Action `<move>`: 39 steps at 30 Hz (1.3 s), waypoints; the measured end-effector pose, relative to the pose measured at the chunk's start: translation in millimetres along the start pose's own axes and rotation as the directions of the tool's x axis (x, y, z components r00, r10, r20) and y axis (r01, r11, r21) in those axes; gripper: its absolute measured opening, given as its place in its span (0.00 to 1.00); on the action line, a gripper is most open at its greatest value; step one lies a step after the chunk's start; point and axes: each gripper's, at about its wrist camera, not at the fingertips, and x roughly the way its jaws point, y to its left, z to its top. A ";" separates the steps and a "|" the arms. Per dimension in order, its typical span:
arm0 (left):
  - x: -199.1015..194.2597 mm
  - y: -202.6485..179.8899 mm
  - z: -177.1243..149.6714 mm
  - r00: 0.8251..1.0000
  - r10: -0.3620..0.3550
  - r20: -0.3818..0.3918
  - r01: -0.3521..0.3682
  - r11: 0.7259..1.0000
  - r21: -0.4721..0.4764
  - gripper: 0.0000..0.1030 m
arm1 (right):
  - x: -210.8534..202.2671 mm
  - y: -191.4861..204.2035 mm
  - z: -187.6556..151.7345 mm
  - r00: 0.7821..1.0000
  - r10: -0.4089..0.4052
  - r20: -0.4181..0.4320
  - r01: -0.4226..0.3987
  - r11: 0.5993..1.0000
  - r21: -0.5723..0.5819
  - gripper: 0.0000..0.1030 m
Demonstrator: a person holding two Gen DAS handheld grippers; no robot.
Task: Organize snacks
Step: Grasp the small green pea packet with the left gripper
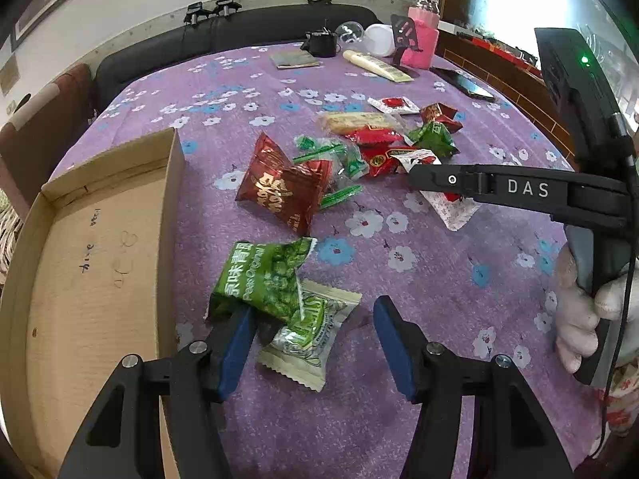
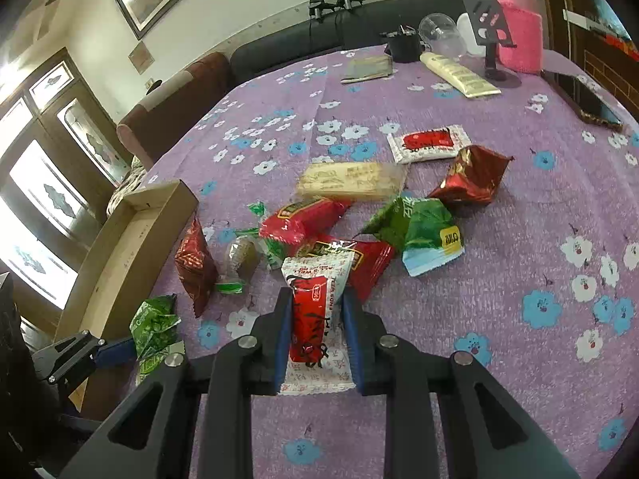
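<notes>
A green pea packet (image 1: pixel 259 279) and a pale green sweet packet (image 1: pixel 307 331) lie on the purple flowered cloth (image 1: pixel 419 279) beside an open cardboard box (image 1: pixel 100 259). My left gripper (image 1: pixel 313 311) is open and hangs low over these two packets, its blue fingers on either side of them. My right gripper (image 2: pixel 316 295) is shut on a white and red snack packet (image 2: pixel 315 303), which it holds upright at the near edge of the snack pile (image 2: pixel 343 235). The left wrist view shows that right gripper (image 1: pixel 415 175) reaching in from the right with the packet (image 1: pixel 451 207) hanging below it.
A dark red packet (image 1: pixel 279 187) lies between box and pile. At the far side stand a pink-sleeved bottle (image 1: pixel 421 36), a cream tube (image 1: pixel 375 66), a phone (image 1: pixel 463 84) and a black cup (image 1: pixel 321 42). A gloved hand (image 1: pixel 583 307) holds the right tool.
</notes>
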 end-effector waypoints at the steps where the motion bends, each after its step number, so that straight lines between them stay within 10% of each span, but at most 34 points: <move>1: 0.2 -0.2 0.0 1.000 0.002 0.000 -0.002 1.000 0.004 0.55 | -0.2 -0.6 0.3 1.000 0.000 -0.001 0.000 1.000 0.004 0.22; 7: -10.8 4.8 -1.6 0.996 -0.082 0.029 0.082 0.997 -0.009 0.43 | 0.5 -6.8 0.5 1.000 -0.003 -0.001 0.004 0.999 0.041 0.22; 11: -4.6 4.5 -4.8 0.998 0.067 0.019 -0.068 0.996 0.049 0.43 | 1.2 -7.4 -0.1 1.000 -0.001 -0.001 0.001 0.999 0.041 0.22; 18: -6.2 35.1 -2.2 0.995 0.086 0.057 -0.082 0.994 -0.070 0.44 | 1.7 -7.0 0.8 1.000 0.006 -0.004 -0.006 0.999 0.043 0.23; 31: -4.1 3.0 -7.7 0.999 -0.032 0.001 0.032 0.999 0.037 0.55 | 6.1 -2.8 -0.8 1.000 0.006 -0.012 -0.006 1.000 0.021 0.23; 39: 11.6 -2.7 6.3 0.999 0.045 -0.015 -0.045 0.999 -0.027 0.65 | 6.2 1.7 -1.4 1.000 -0.015 -0.009 0.015 1.000 -0.010 0.24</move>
